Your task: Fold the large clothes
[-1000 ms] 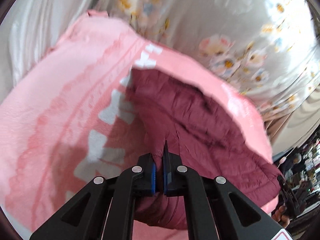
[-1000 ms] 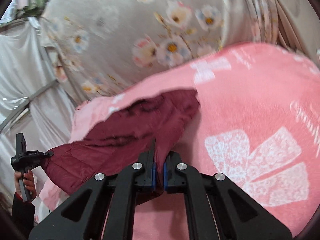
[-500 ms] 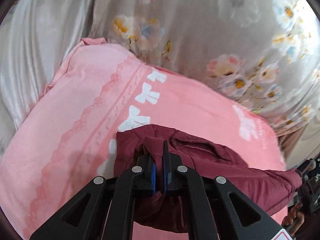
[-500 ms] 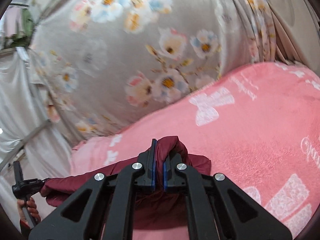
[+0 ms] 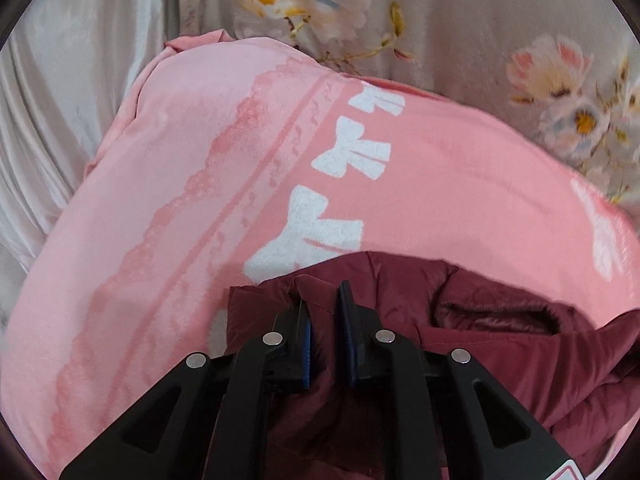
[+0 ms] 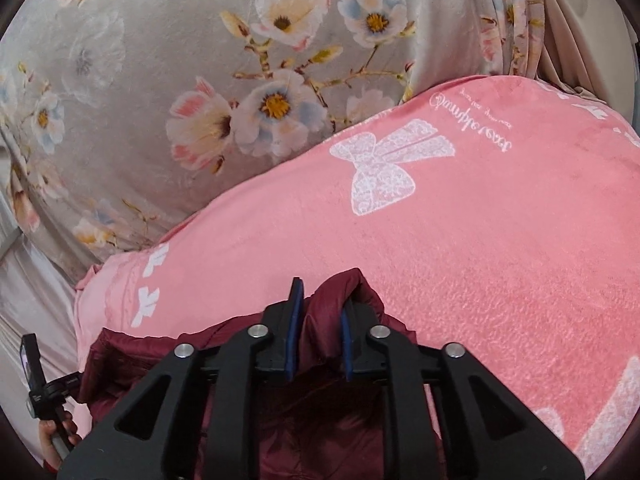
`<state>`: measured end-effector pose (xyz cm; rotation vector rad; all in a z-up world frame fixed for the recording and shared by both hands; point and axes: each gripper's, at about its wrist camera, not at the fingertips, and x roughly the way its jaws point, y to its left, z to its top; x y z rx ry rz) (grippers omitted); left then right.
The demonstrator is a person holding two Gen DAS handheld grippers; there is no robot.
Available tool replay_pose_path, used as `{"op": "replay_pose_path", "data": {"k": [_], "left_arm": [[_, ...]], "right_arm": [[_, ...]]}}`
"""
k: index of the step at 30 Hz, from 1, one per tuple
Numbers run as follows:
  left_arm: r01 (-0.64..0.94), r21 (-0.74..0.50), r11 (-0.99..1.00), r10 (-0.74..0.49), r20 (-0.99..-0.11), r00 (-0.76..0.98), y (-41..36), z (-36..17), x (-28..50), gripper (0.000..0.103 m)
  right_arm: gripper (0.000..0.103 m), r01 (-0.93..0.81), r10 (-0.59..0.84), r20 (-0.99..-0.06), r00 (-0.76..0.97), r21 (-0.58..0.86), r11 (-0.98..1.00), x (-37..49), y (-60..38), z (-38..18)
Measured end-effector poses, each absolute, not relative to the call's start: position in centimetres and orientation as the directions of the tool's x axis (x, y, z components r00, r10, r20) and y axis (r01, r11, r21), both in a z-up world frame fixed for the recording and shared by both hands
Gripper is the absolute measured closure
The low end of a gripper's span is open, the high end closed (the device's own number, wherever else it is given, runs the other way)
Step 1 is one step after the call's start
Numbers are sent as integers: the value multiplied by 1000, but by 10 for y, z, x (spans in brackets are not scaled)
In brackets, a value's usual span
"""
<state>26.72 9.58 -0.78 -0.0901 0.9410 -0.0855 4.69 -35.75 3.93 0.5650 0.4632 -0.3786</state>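
A dark red padded jacket (image 5: 500,344) lies bunched on a pink blanket (image 5: 200,200) with white bows. My left gripper (image 5: 323,304) sits over the jacket's left edge, jaws a little apart with a fold of fabric between them. In the right wrist view the jacket (image 6: 320,400) lies under my right gripper (image 6: 320,300), whose jaws are also parted around a raised fold. The pink blanket (image 6: 480,240) spreads to the right there.
A grey floral curtain (image 6: 200,80) hangs behind the blanket, also in the left wrist view (image 5: 480,20). White satin cloth (image 5: 60,100) lies at the left. The left gripper's handle and a hand (image 6: 44,420) show at the lower left of the right wrist view.
Both grippers pulled the jacket down and toward me, folding it over onto the blanket. Both jaws, shut on the fabric before, have now opened a little.
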Motion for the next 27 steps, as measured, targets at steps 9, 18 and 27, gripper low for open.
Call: {"op": "replay_pose_path", "data": {"k": [9,18,27], "left_arm": [[7,-228,974,-180,-748,638,105,16,271,86],[-11,-34,999,-14,-667,745,87,40,265,56],[250,-56,967,-202,-763,613,3,8,266,56]], "right_arm": [[55,457,-244,-444,862,473,753,39,-358,61],[55,278,-96,-583,807,230,933,96,-264,37],[67,147,-13,-685,729,138,979,187,-189,8]]}}
